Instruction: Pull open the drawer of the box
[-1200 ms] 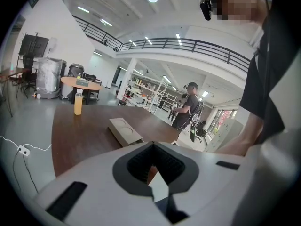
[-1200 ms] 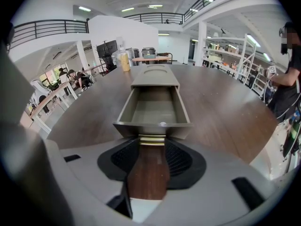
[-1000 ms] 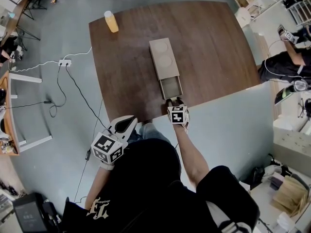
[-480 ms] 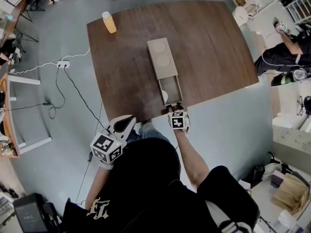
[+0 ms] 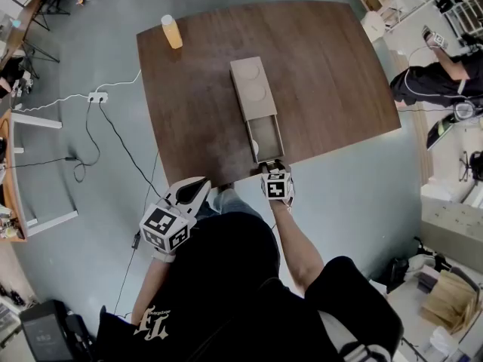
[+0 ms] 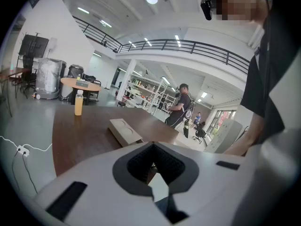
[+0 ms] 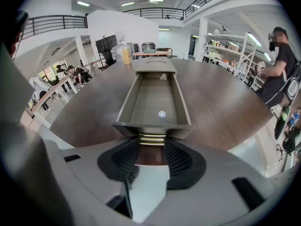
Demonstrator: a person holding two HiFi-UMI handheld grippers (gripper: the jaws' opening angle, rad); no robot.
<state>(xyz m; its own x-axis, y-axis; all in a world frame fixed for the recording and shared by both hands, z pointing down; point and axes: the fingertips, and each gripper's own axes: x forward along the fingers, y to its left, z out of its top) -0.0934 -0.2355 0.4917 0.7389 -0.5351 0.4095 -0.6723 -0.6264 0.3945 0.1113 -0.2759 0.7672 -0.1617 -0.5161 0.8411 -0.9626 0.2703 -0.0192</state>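
The tan box (image 5: 253, 89) lies in the middle of the brown table (image 5: 332, 66), its drawer (image 5: 266, 138) drawn out toward the near edge. In the right gripper view the drawer (image 7: 153, 102) is open, with a small white round spot (image 7: 162, 114) on its floor. My right gripper (image 7: 151, 147) is shut on the brass handle (image 7: 151, 139) at the drawer's front, a pad on each side; in the head view that gripper (image 5: 270, 164) sits at the table's edge. My left gripper (image 5: 198, 187) hangs shut off the table near my left side, holding nothing (image 6: 153, 161).
An orange-filled bottle (image 5: 172, 32) stands at the table's far left corner, also in the left gripper view (image 6: 78, 102). A power strip with cables (image 5: 99, 96) lies on the floor to the left. Another person (image 5: 423, 85) stands beyond the table's right edge.
My right gripper drew back toward me with the handle, and the drawer slid further out of the box. In the last half second little moved. The left gripper stayed put.
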